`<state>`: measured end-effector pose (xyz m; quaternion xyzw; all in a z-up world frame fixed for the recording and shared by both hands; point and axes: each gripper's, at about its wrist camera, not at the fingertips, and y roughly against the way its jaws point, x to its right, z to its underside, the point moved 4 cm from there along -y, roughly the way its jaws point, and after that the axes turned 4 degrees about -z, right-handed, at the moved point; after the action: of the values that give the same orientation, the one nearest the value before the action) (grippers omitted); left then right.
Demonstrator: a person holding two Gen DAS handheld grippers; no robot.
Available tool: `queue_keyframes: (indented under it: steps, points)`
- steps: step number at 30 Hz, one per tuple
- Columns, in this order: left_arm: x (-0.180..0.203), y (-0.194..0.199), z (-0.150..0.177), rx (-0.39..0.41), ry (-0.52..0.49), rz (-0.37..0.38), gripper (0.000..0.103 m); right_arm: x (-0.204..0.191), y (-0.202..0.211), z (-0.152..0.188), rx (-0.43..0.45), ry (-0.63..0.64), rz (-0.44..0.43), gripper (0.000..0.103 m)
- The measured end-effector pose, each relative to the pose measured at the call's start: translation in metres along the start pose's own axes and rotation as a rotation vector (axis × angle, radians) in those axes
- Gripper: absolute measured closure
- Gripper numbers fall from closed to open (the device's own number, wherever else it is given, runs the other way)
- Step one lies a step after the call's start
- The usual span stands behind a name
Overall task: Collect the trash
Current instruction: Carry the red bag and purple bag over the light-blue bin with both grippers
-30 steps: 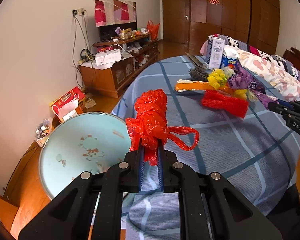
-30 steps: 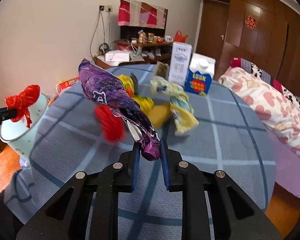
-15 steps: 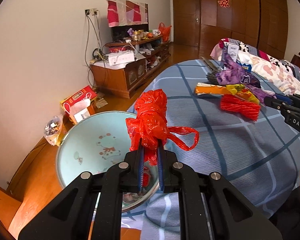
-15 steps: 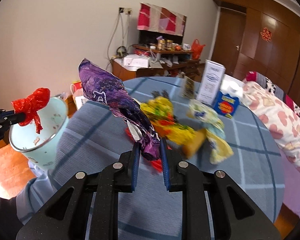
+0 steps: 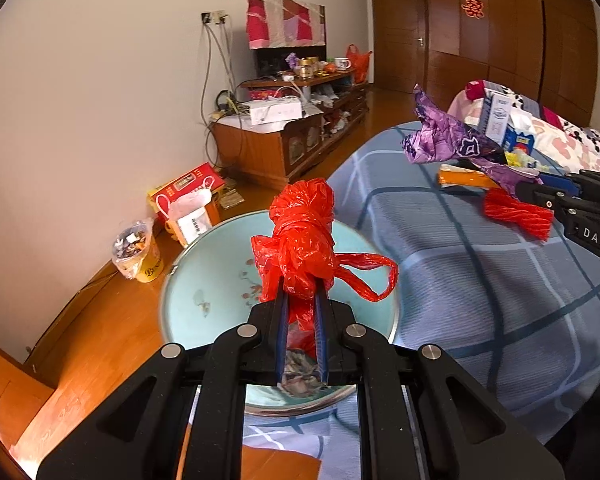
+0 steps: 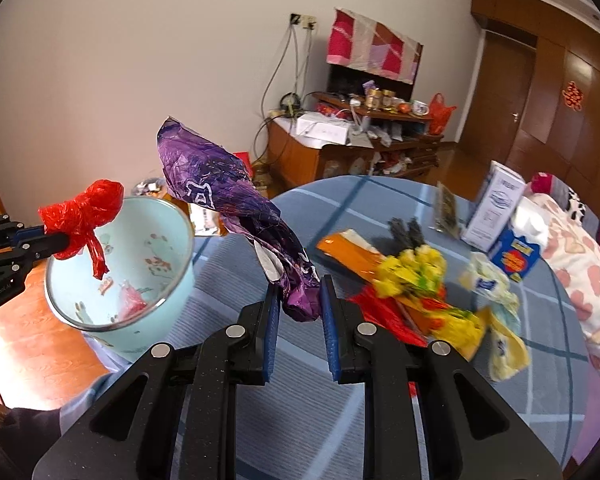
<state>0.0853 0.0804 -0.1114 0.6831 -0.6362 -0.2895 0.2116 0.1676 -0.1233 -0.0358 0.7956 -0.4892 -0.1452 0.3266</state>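
My left gripper (image 5: 300, 300) is shut on a knotted red plastic bag (image 5: 302, 236) and holds it over the light-blue enamel basin (image 5: 188, 276). The bag also shows in the right wrist view (image 6: 82, 212), above the basin (image 6: 172, 296), which holds some trash. My right gripper (image 6: 299, 300) is shut on a crumpled purple wrapper (image 6: 224, 196), held above the blue checked bed, right of the basin. The wrapper also shows in the left wrist view (image 5: 452, 144).
More trash lies on the bed (image 6: 340, 420): an orange packet (image 6: 352, 256), yellow wrappers (image 6: 420, 272), a red mesh piece (image 5: 516, 216), a white carton (image 6: 496, 208) and a blue box (image 6: 516, 256). A wooden cabinet (image 5: 276, 148) stands by the wall. A red box (image 5: 184, 192) sits on the floor.
Both grippers have moved left toward the basin with their loads. The red bag now hangs over the basin's middle, and the purple wrapper is closer to the basin.
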Motion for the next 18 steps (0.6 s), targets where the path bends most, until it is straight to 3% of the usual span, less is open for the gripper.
queue_keyframes:
  steps: [18]
  points:
    - [-0.047,-0.003,0.005,-0.009,0.068,-0.075,0.092,-0.048,-0.027,-0.018,-0.016,0.093,-0.052,0.082]
